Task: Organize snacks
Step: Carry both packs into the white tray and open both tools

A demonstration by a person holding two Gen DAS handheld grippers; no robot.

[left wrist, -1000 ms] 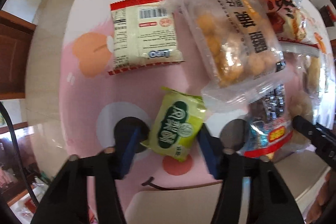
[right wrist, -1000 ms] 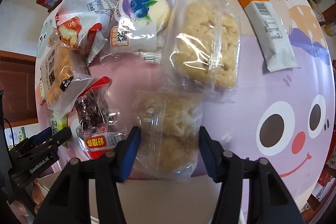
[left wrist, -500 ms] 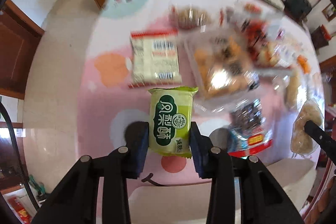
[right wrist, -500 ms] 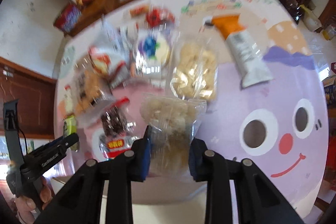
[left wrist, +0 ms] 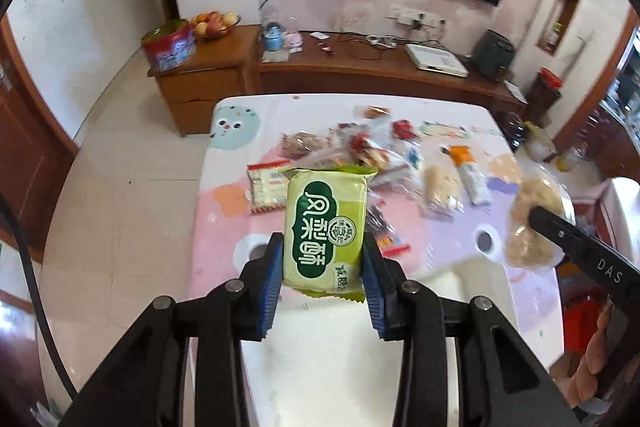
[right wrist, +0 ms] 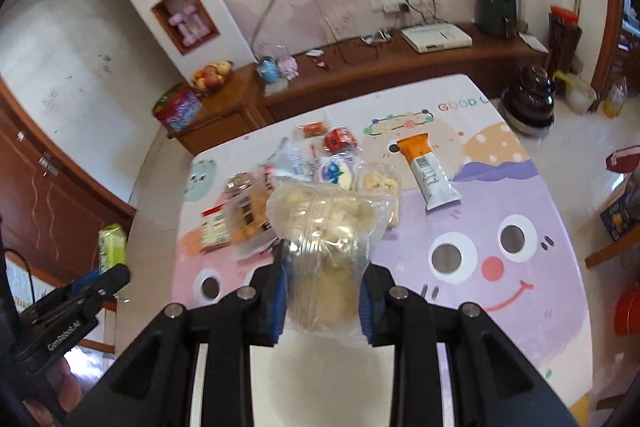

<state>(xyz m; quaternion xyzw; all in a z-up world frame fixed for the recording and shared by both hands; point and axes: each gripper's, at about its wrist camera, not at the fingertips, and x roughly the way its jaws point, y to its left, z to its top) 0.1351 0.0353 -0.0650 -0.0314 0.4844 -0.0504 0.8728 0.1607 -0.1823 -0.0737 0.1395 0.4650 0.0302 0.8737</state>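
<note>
Green pastry pack (left wrist: 325,229) clamped in L gripper (left wrist: 323,279), clear snack bag (right wrist: 326,247) pinched in R gripper (right wrist: 323,301), both angled down.

"GOOD", seemingly, on play mat (right wrist: 520,227)

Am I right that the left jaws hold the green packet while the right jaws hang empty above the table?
Not quite. The left gripper does hold the green packet, but the right gripper is clamped on a clear bag of pale snacks, as the right wrist view shows.
</note>
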